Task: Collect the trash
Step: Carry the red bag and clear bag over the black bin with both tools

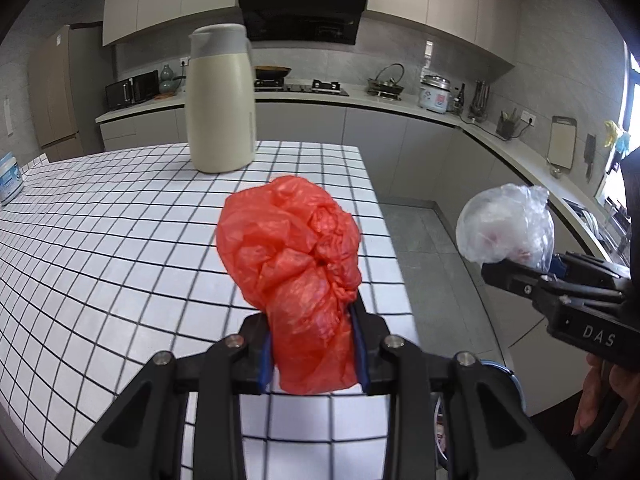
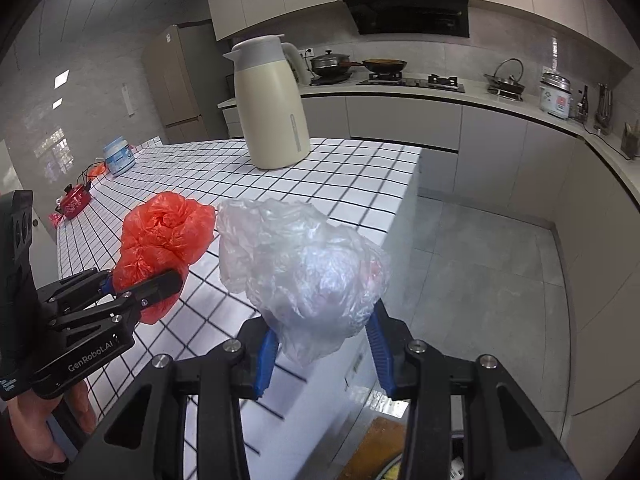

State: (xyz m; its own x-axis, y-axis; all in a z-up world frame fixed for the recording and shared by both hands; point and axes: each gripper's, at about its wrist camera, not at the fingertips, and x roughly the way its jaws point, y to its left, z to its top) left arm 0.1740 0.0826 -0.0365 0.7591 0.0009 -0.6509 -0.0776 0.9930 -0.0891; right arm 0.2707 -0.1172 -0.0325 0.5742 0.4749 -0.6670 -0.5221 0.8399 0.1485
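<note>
Grey kitchen cabinets and a long counter with a stove run behind us, and in front lies our surface (image 1: 100,240), covered in a white cloth with a black grid. At its far left edge we see a white tub with a blue label (image 2: 118,157), and further left, in the right wrist view, a small red kettle (image 2: 74,200). A tall cream jug (image 1: 221,100) with a grey lid stands upright near the back of the surface, well apart from both of our tools.

Our left claw (image 1: 314,354) is clamped on a crumpled red plastic bag (image 1: 294,252); the blue pads press its lower part from both sides, and the bulk of the bag swells out above the fingers, held over the surface near its right edge. From the right wrist view we see the same left claw (image 2: 146,280) from the side, with red plastic bulging out past it.

Our right claw (image 2: 322,346) is clamped on a crumpled clear plastic bag (image 2: 304,264), faintly pink inside. It hangs just past the right edge of the surface, above the grey tiled floor (image 2: 480,272), beside the red bag without touching it.
</note>
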